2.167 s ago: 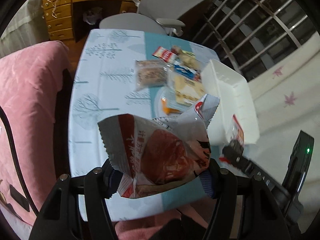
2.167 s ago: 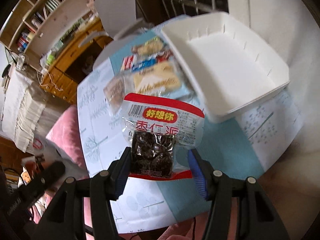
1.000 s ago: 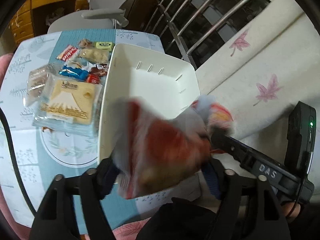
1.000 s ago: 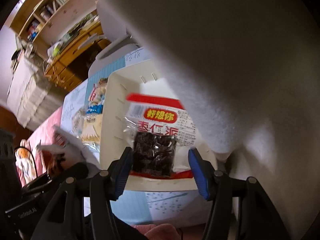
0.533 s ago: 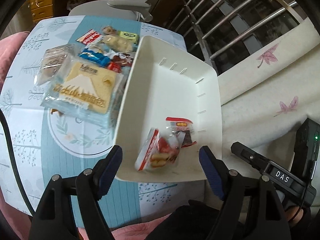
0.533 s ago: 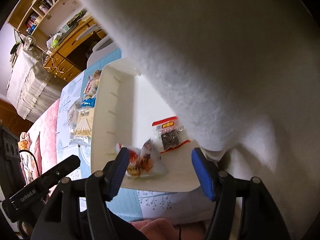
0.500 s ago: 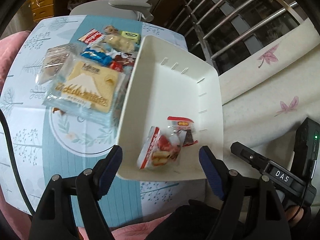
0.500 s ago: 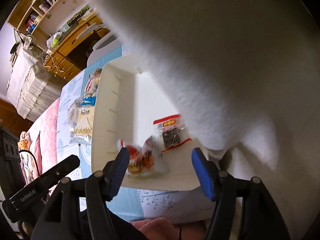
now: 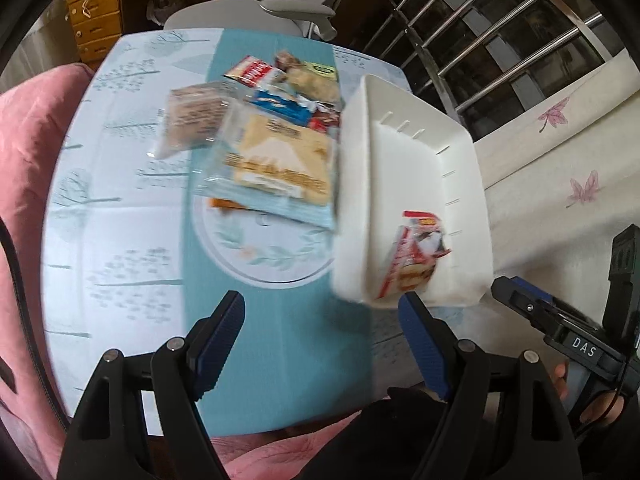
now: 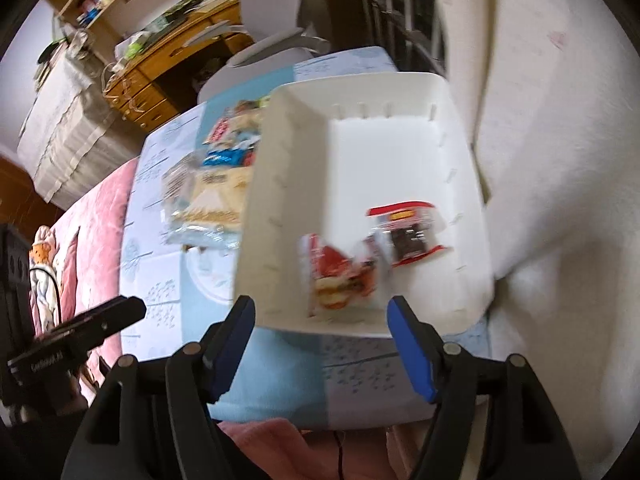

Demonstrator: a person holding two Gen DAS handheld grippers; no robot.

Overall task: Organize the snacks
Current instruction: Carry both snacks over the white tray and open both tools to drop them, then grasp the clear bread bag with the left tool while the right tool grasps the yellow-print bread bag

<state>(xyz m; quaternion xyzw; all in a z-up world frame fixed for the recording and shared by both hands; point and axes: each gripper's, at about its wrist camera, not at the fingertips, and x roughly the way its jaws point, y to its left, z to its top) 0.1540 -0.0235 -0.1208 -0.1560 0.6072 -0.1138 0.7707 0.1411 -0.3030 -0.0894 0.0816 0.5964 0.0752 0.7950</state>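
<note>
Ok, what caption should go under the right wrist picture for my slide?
Open right gripper above a white bin holding two snack packets, more snacks waiting on the table.

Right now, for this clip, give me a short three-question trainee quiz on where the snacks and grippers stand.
1. True or false: the white bin holds two snack packets.
2. Multiple choice: the large Mount Fuji cracker pack lies A) inside the bin, B) on the table beside the bin, C) in the left hand-held gripper.
3. Fill in: the right hand-held gripper is ____.

Key: 1 true: the red bread packet and the dark date packet. 2 B. 3 open, holding nothing.
</note>
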